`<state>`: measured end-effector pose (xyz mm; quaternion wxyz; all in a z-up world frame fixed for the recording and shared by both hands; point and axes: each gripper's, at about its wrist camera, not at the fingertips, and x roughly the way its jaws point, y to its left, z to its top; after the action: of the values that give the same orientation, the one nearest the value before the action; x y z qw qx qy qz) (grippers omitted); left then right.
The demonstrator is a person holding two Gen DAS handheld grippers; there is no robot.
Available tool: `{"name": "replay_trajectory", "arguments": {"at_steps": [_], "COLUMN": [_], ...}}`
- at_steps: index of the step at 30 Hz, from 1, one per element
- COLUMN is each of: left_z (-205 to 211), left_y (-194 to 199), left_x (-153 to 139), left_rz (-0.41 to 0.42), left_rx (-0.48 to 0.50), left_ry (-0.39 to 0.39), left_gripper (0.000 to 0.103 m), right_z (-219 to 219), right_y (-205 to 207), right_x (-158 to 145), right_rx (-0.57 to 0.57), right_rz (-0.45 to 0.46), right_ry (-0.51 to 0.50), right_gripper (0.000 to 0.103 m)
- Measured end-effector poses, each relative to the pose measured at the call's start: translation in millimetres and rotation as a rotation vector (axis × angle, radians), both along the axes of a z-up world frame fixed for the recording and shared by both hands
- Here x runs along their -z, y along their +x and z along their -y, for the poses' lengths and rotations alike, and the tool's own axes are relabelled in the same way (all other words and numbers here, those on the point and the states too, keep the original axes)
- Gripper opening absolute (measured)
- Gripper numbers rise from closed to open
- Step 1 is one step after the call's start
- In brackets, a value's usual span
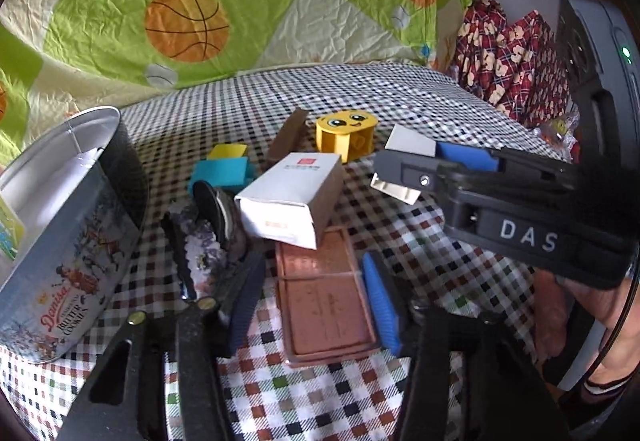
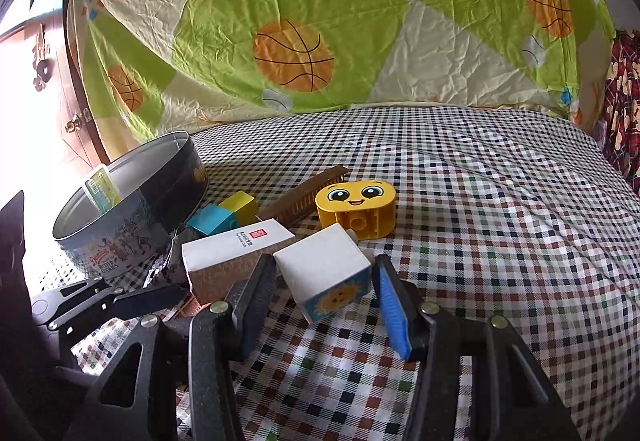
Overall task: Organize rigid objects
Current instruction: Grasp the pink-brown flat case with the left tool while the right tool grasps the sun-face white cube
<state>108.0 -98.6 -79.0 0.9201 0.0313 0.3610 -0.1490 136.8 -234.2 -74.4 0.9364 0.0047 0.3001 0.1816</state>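
My right gripper is open, its fingers on either side of a white block with a sun picture; in the left wrist view the right gripper reaches in from the right around that block. My left gripper is open over a brown flat case. A white carton lies on the case, also in the right wrist view. A yellow smiley block, blue and yellow bricks and a brown comb lie behind. A round cookie tin stands open at left.
The checked cloth covers the table, with open room on the right. A basketball-print quilt hangs behind. Red patterned fabric sits at the far right. A card stands inside the tin. A dark round lid leans by the carton.
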Motion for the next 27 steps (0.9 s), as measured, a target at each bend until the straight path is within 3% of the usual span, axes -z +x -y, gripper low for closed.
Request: {"name": "replay_trajectory", "arguments": {"at_steps": [9, 27], "left_z": [-15, -37], "left_y": [-11, -39], "left_x": [-2, -23], "left_rz": [0.071, 0.334], "left_rx": [-0.038, -0.116], "left_ry": [-0.034, 0.018], "left_gripper": [0.044, 0.043], "right_z": [-1, 4], "right_y": [-5, -8], "right_x": [-2, -6], "right_rx": [0.015, 0.038], "right_rz": [0.024, 0.046], "right_ry": [0.001, 0.003], "right_gripper": [0.053, 0.052]}}
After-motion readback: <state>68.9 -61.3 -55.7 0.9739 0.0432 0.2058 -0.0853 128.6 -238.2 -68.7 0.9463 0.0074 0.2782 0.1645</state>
